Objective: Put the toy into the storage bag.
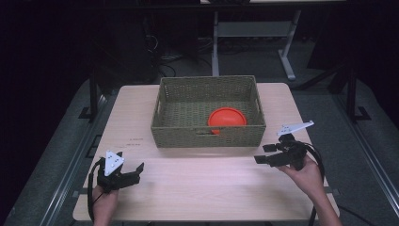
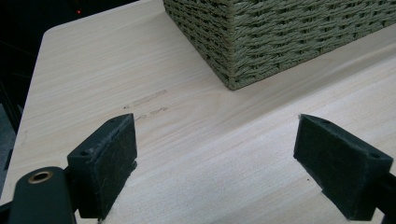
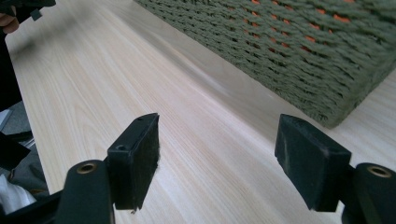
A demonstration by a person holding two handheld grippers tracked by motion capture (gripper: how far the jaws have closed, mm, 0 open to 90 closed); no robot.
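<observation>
Left claw [image 1: 132,170] and right claw [image 1: 263,154] both gape wide, empty, over bench [image 1: 202,179]; orange plate [image 1: 227,117] lies in basket [image 1: 207,135].

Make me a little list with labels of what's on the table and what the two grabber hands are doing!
table: light wood
basket: woven green, at the far middle of the table
plate: orange, round, inside the basket by its near wall, right of middle
left gripper: open, holding nothing, over the near left part of the table
right gripper: open, holding nothing, over the near right part of the table, in front of the basket's right corner
</observation>
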